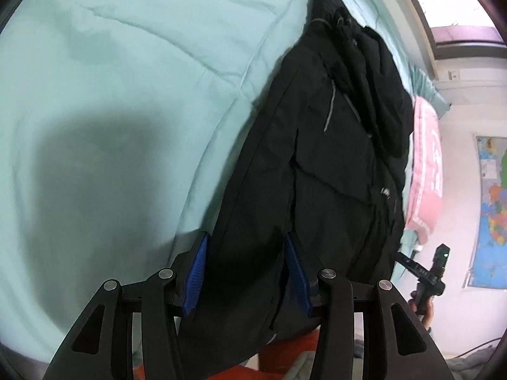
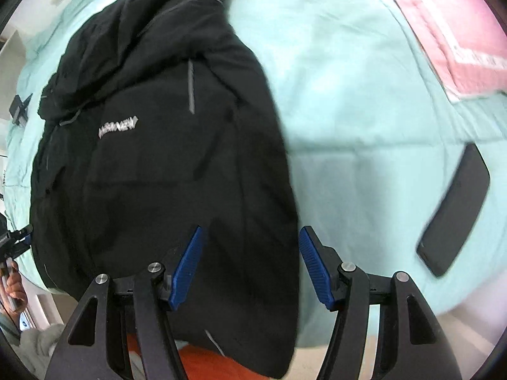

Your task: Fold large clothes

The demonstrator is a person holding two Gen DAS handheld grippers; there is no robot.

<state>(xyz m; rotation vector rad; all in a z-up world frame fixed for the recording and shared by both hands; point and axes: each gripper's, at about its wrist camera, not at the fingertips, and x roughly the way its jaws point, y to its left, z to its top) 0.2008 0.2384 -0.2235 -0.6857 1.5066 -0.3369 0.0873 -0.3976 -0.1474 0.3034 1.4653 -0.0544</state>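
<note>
A large black jacket [image 1: 332,158] lies on a mint-green bed cover [image 1: 126,79], its hem hanging over the near edge. It also shows in the right wrist view [image 2: 158,164], with a silver chest logo [image 2: 118,126] and grey zip strips. My left gripper [image 1: 247,269] is open, its blue pads either side of the jacket's left hem strip. My right gripper [image 2: 250,262] is open over the jacket's right hem edge. The other gripper shows small at the right of the left wrist view [image 1: 427,272] and at the left edge of the right wrist view [image 2: 14,240].
A black phone [image 2: 456,212] lies on the cover [image 2: 364,95] right of the jacket. A pink folded cloth [image 2: 456,28] lies at the far right, also in the left wrist view [image 1: 426,171]. Orange fabric [image 2: 209,364] shows below the bed edge. A window and a wall map [image 1: 494,209] are on the right.
</note>
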